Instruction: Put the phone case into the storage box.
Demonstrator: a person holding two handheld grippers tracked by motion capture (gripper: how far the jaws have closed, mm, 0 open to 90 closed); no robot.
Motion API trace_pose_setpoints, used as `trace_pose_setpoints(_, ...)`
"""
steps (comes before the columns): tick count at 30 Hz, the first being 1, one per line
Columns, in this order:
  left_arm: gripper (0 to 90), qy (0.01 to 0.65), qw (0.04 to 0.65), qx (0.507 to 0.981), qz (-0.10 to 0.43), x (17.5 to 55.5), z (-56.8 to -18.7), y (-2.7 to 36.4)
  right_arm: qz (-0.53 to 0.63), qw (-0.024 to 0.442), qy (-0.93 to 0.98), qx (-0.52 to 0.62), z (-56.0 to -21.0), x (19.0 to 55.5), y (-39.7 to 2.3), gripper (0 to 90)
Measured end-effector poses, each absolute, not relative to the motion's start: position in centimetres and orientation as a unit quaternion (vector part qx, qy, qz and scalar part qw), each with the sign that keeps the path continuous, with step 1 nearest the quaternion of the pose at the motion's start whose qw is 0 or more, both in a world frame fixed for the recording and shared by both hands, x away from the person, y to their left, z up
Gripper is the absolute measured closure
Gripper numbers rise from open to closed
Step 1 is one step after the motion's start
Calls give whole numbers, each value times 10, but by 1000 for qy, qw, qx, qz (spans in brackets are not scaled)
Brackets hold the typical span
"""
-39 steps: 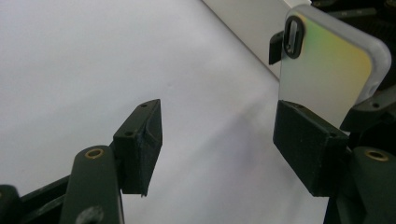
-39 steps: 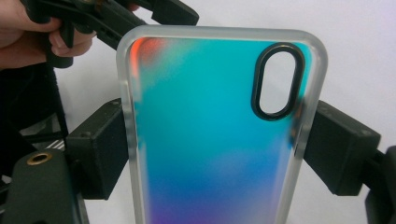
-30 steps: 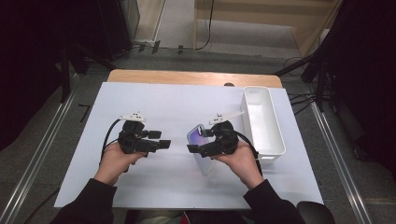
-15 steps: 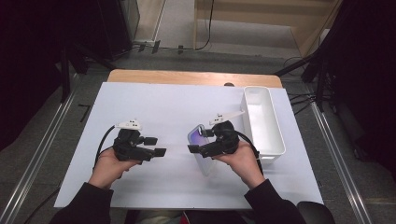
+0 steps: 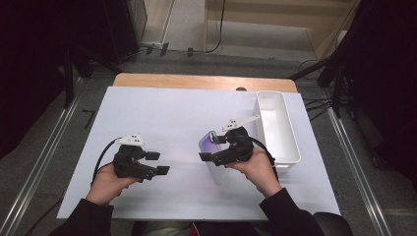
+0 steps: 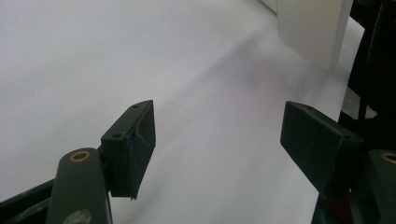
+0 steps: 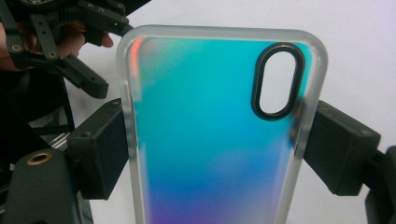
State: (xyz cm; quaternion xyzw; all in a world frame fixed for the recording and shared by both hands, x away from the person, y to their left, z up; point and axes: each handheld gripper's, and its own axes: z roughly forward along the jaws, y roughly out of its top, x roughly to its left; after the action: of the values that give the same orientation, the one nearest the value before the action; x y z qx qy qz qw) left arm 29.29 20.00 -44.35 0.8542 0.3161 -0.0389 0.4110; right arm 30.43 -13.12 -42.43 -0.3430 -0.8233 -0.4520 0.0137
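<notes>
A person's two forearms in dark sleeves reach in from the near edge of a table covered by a white sheet, each hand holding a black two-jaw gripper. The left hand grips the left gripper low over the near left part of the sheet, pointing toward the centre; its jaws have just been opening and stand wide apart with nothing between them, bare white sheet showing in the gap in the left gripper view. The right hand holds the right gripper near the middle of the table, well apart from the left one. Its jaws are clamped on the two long edges of a phone case, a translucent-rimmed shell with a blue-to-purple iridescent back and a black-ringed oval camera opening near its top corner. In the high view the phone case is held off the sheet, standing roughly upright in the grip. Just beyond the right hand, along the right side of the sheet, sits a long white tray with its narrow end toward the person. The far edge of the wooden table top shows past the sheet, with a grey floor and cables behind it.
</notes>
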Motion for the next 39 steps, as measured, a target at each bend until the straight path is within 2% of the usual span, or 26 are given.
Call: trace_pose_setpoints(39, 263, 330, 397, 855, -43, 288, -453, 211, -461, -18, -806, -371, -389, 307, -173, 148)
